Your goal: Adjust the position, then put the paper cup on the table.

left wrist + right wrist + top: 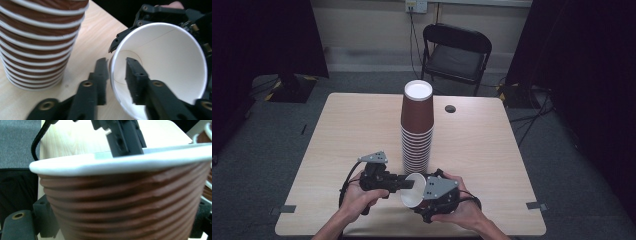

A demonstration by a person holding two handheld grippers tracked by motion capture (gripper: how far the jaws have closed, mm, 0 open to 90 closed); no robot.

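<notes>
A tall stack of brown ribbed paper cups (417, 125) stands upside down at the middle of the wooden table (357, 130). In front of it, a single brown paper cup (412, 197) lies on its side with its white mouth facing left. My right gripper (424, 196) is shut on that cup's ribbed wall (130, 202), a pad on each side. My left gripper (116, 67) straddles the cup's rim (162, 57), one jaw inside the mouth and one outside. Its jaws are open, with a gap between them and the wall. The stack (40, 42) rises just left of the left gripper.
A black folding chair (457, 52) stands beyond the table's far edge. A round cable hole (450, 108) sits at the table's far right. Both hands are close to the near edge. Dark curtains hang at both sides.
</notes>
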